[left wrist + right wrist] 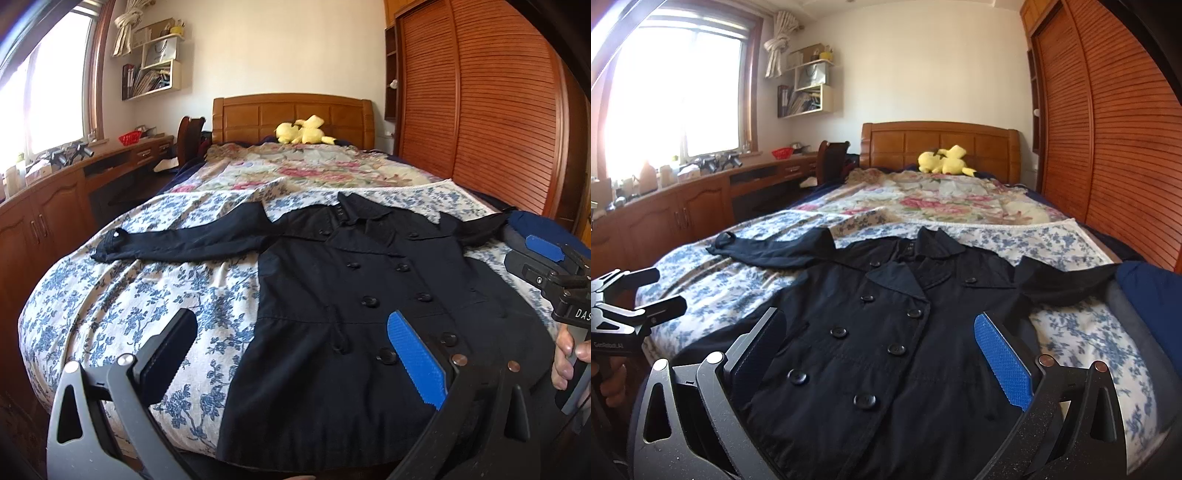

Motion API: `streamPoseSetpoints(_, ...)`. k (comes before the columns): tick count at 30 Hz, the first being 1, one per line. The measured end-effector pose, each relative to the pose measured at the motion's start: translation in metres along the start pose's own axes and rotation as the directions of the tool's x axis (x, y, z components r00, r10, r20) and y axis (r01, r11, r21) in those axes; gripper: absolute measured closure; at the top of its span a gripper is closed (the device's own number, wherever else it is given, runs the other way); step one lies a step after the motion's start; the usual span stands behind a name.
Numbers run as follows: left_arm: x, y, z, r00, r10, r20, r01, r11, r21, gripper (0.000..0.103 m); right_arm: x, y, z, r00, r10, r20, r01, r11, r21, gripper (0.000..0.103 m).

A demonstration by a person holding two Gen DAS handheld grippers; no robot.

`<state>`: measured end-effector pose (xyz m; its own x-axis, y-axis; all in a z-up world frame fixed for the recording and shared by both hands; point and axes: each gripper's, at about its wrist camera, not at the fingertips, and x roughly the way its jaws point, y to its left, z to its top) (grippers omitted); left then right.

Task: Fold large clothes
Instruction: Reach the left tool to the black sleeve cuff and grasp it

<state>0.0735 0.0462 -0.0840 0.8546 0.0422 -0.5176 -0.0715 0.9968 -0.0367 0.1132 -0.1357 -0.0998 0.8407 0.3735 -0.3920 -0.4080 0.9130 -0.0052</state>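
The hem of the dark navy double-breasted coat (332, 295) runs out of sight behind the gripper frame at the bed's foot edge in both views. Its sleeve toward the louvred wooden wardrobe (480, 122) ends at the bed's side edge against a dark blue bundle (1148, 295), its cuff hidden. Small items on the wooden window-side table (701, 184) are washed out by glare and too small to identify.

Left gripper (295, 354) and right gripper (882, 354) both hover side by side, jaws spread wide, gripping nothing.
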Motion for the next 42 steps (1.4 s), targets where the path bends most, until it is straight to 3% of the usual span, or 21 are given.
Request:
streamPoseSetpoints(9, 0.04, 0.026, -0.01, 0.997, 0.038, -0.071, -0.039, 0.999, -0.014, 0.0, 0.064, 0.005, 0.002, 0.995, 0.088, -0.044, -0.089, 0.996, -0.022, 0.0)
streamPoseSetpoints(13, 0.053, 0.041, -0.013, 0.991, 0.09, -0.102, -0.092, 0.996, -0.021, 0.0, 0.094, 0.016, 0.007, 0.989, 0.141, -0.053, -0.143, 0.989, -0.042, 0.0)
streamPoseSetpoints(21, 0.07, 0.071, -0.012, 0.979, 0.148, -0.137, -0.156, 0.986, -0.055, 0.0, 0.168, 0.053, 0.02, 0.955, 0.264, -0.135, -0.28, 0.953, -0.114, 0.0)
streamPoseSetpoints(26, 0.09, 0.093, -0.014, 0.969, 0.165, -0.186, -0.181, 0.981, -0.073, 0.0, 0.206, 0.076, 0.006, 0.929, 0.3, -0.216, -0.338, 0.925, -0.174, 0.0)
streamPoseSetpoints(30, 0.108, 0.112, -0.01, 0.966, 0.153, -0.209, -0.175, 0.98, -0.092, 0.0, 0.22, 0.08, -0.009, 0.915, 0.307, -0.261, -0.356, 0.919, -0.169, 0.0)
streamPoseSetpoints(42, 0.174, 0.169, 0.016, 0.947, 0.154, -0.28, -0.192, 0.975, -0.111, 0.0, 0.226, 0.075, -0.019, 0.905, 0.312, -0.291, -0.362, 0.922, -0.139, 0.0)
